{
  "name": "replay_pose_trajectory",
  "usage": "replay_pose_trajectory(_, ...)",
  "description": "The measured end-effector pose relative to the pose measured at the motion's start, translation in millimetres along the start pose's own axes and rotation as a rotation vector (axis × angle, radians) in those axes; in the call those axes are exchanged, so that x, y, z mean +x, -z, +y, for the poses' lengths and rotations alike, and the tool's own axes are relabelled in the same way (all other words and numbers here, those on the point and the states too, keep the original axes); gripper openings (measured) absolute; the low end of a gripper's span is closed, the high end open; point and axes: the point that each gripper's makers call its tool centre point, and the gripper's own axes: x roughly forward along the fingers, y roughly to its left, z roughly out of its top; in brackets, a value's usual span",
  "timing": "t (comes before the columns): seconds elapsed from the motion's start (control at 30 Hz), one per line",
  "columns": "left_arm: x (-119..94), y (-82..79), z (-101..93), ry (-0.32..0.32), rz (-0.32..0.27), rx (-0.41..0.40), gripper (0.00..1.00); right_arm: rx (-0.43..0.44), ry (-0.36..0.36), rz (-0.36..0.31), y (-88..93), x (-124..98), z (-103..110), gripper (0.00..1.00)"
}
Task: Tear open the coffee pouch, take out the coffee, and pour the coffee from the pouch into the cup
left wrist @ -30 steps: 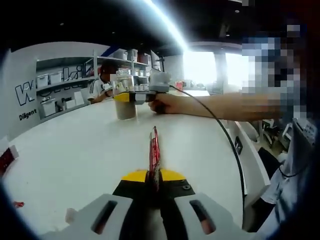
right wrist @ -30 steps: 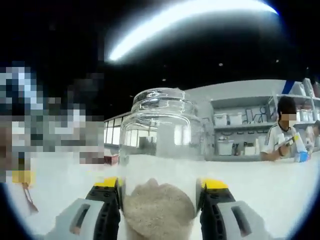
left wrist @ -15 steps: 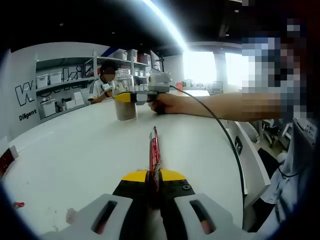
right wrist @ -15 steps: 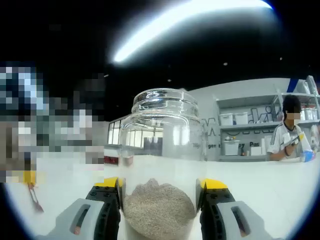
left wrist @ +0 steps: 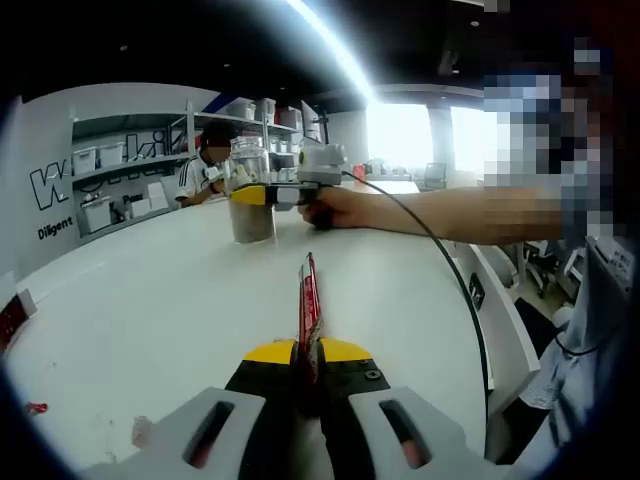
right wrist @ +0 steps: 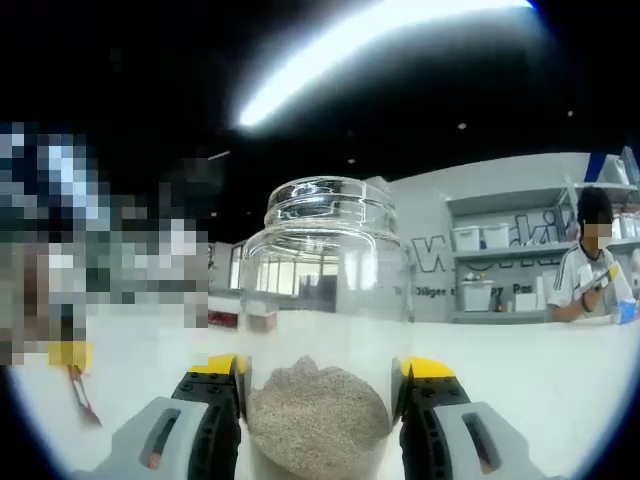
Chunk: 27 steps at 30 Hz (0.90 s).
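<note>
My left gripper (left wrist: 308, 352) is shut on a thin red coffee pouch (left wrist: 308, 298), seen edge-on and sticking up from the jaws above the white table (left wrist: 150, 300). Across the table my right gripper (left wrist: 262, 195), held by a person's hand, clasps a glass cup (left wrist: 250, 205). In the right gripper view that clear, jar-shaped cup (right wrist: 325, 290) stands upright between the jaws of my right gripper (right wrist: 320, 400), which press on both its sides. Brownish powder (right wrist: 318, 405) lies heaped in its bottom. The left gripper (right wrist: 68, 355) and red pouch (right wrist: 80, 392) appear at the far left.
A black cable (left wrist: 440, 250) runs from the right gripper along the person's arm. Small red scraps (left wrist: 35, 408) lie near the table's left edge. The table's right edge (left wrist: 475, 300) is close. Another person (left wrist: 205, 170) sits at shelves behind.
The right gripper view has swung a little, so the background shifts while the cup stays fixed between the jaws. The left gripper and pouch have not moved.
</note>
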Motion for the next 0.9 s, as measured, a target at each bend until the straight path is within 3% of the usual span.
replay_pose_trajectory(0.9, 1, 0.4, -1.1, 0.004, -0.001, -0.003, 0.1, 0.02, -0.133, -0.007, -1.4, -1, 28, 0.62)
